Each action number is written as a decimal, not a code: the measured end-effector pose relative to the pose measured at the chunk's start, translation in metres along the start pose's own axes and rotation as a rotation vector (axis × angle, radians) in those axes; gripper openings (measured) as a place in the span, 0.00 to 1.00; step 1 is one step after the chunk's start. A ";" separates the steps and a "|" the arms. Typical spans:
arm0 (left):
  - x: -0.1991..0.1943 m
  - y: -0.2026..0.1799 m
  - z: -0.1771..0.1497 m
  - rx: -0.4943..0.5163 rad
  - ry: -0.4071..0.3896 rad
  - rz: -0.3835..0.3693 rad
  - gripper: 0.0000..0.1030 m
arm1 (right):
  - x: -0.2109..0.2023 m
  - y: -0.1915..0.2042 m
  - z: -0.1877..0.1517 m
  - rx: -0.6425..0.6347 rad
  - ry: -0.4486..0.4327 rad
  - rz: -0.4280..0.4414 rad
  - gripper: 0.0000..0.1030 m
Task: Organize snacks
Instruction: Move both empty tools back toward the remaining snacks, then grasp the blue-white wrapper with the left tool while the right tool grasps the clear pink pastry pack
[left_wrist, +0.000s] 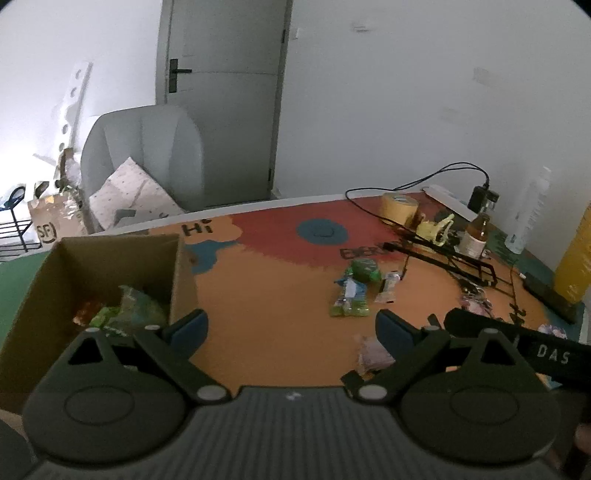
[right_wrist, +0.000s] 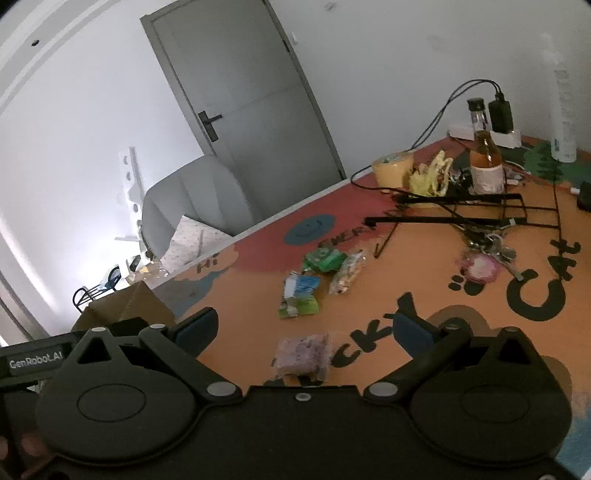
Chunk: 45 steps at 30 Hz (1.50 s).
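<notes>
Orange patterned tablecloth (right_wrist: 369, 302) is carrying loose snack packets: a purple one (right_wrist: 301, 356) is lying nearest the empty, spread right gripper (right_wrist: 306, 325). Only the left view, its gripper (left_wrist: 291, 325) likewise released, is revealing filled brown cardboard box (left_wrist: 110, 258).

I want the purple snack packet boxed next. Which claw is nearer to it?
Right. The right claw hangs open right over the purple snack packet. The left claw, also open, sits further left, beside the cardboard box, with the packet at its right finger.
</notes>
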<state>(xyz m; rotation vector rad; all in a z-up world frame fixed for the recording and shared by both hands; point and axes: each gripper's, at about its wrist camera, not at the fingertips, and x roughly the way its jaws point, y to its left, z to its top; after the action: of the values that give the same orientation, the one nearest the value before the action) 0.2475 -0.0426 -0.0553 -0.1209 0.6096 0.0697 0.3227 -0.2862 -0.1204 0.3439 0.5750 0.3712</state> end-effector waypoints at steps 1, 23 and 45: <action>0.002 -0.003 0.000 0.003 -0.001 -0.005 0.94 | 0.001 -0.002 0.000 0.003 0.001 -0.004 1.00; 0.055 -0.014 -0.005 -0.060 0.051 -0.077 0.85 | 0.033 -0.041 -0.014 0.039 0.073 -0.006 0.92; 0.085 0.000 -0.010 -0.105 0.113 -0.078 0.57 | 0.085 -0.006 -0.022 -0.056 0.183 0.048 0.77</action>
<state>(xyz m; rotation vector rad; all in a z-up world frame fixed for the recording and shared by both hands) 0.3109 -0.0413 -0.1122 -0.2514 0.7133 0.0193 0.3770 -0.2500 -0.1790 0.2711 0.7353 0.4670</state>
